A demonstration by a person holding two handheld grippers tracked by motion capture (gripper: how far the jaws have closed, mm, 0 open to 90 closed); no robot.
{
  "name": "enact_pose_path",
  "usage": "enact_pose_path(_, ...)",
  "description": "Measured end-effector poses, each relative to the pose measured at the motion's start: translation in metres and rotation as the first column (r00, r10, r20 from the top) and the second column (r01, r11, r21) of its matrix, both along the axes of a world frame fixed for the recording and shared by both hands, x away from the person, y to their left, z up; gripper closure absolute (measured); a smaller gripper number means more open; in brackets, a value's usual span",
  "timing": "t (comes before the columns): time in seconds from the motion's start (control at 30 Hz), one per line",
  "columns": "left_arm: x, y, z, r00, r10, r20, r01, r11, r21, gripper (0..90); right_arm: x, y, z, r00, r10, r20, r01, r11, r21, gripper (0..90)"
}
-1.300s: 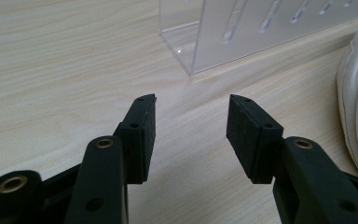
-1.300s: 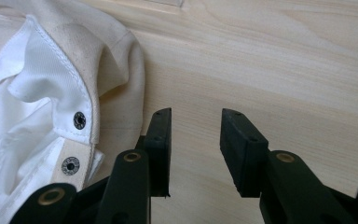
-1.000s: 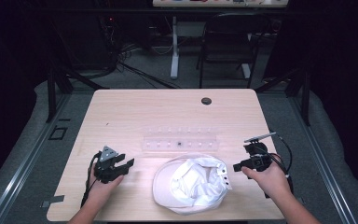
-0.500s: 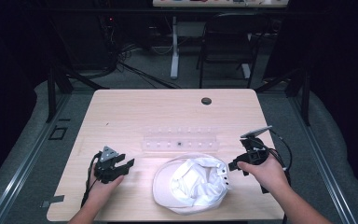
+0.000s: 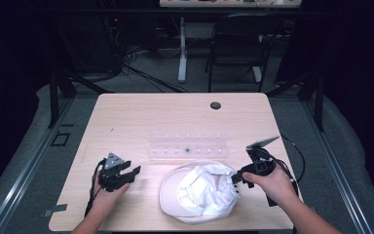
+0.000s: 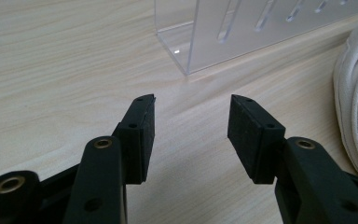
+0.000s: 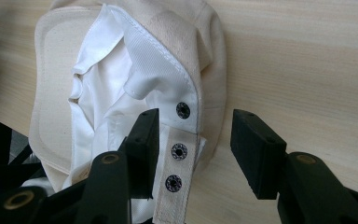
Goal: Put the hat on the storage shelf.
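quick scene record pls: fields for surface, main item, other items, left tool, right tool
surface: light wooden table
main item: white fabric cap, lying inside up at the near edge, snap strap with dark metal snaps showing
other items: clear acrylic rack behind the cap; dark round grommet at the far edge
left tool: open, holding nothing, low over bare wood left of the cap
right tool: open, jaws astride the cap's snap strap at its right edge, not closed on it

Right gripper (image 7: 193, 149) gapes over the cap's (image 7: 121, 88) snap strap (image 7: 177, 172).
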State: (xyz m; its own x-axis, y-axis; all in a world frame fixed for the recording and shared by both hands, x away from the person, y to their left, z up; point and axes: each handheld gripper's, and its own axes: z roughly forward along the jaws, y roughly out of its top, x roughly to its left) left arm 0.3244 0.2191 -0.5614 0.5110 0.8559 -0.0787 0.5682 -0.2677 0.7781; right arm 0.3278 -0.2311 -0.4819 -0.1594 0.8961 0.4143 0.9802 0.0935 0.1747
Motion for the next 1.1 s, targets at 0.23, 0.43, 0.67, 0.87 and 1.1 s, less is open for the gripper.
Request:
enact_pose_path(0.23, 0.000, 0.000, 0.000, 1.0000, -0.001, 0.002, 0.001, 1.0000, -0.002, 51.6, -0.001, 0.000, -0.007, 0.9996, -0.003, -0.026, 0.004, 0.999, 0.035, 50.6)
enact_pose_path(0.43, 0.000, 0.000, 0.000, 1.0000, -0.003, 0.000, 0.003, 1.0000, -0.002, 51.5, -0.001, 0.003, -0.016, 0.9970, -0.002, -0.078, 0.007, 0.998, 0.065, 49.7)
enact_pose_path(0.67, 0.000, 0.000, 0.000, 1.0000, -0.005, -0.001, 0.005, 1.0000, -0.001, 51.4, -0.002, 0.010, -0.026, 0.9926, 0.000, -0.121, 0.012, 0.995, 0.100, 50.5)
enact_pose_path(0.87, 0.000, 0.000, 0.000, 1.0000, -0.001, 0.003, 0.002, 1.0000, -0.003, 51.3, -0.001, 0.011, -0.019, 0.9935, 0.006, -0.113, 0.007, 0.993, 0.118, 51.4)
enact_pose_path(1.1, 0.000, 0.000, -0.001, 1.0000, 0.000, 0.001, 0.000, 1.0000, -0.004, 51.3, 0.001, 0.009, -0.003, 0.9947, 0.013, -0.102, 0.001, 0.990, 0.140, 55.6)
